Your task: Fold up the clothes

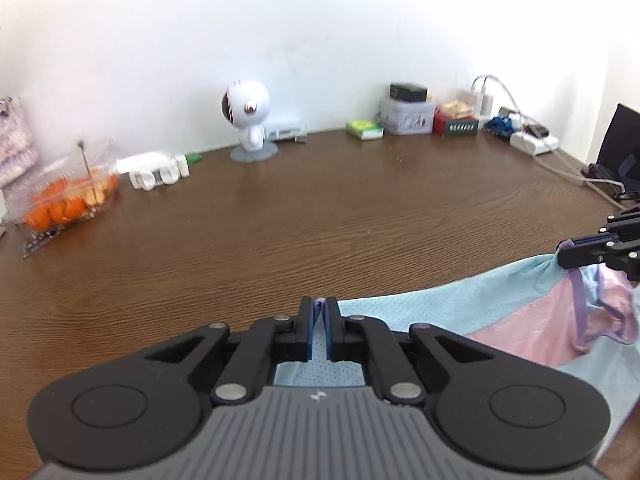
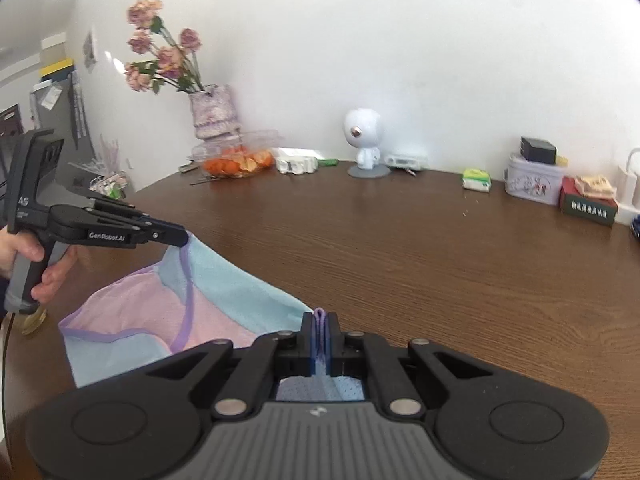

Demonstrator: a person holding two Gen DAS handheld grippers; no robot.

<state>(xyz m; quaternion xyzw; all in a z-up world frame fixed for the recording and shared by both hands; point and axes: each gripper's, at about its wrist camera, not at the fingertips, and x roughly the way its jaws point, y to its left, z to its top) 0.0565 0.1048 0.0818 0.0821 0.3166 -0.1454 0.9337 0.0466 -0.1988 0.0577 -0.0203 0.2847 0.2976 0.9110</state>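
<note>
Over the wide brown table (image 1: 320,220) — held up a pastel garment (image 1: 460,304), blue mesh with pink panels and purple trim, slung between both tools, its top edge drooping a little in the middle. Could not tell whether the sagging lower part touched the wood.

Had the left gripper (image 1: 319,304) clamped tight on one purple-trimmed corner, cloth pinched between the blue pads. Had the right gripper (image 2: 319,316) closed the same way on the opposite corner. Saw a hand (image 2: 24,252) wrapped round the left tool's handle.

Judged the step as spreading the piece before laying it flat: needed both corners level, the top edge drawn straight, no twist in the trim, then a slow lowering so the pink panel would not bunch.

Found plenty of bare wood ahead for that. Noted the limits — a fruit container (image 1: 68,200) and vase (image 2: 214,112) far left, a white figurine (image 1: 248,120) and tin (image 1: 406,116) along the wall, loose cables (image 1: 560,164) at the right rim, all well apart from the cloth.
</note>
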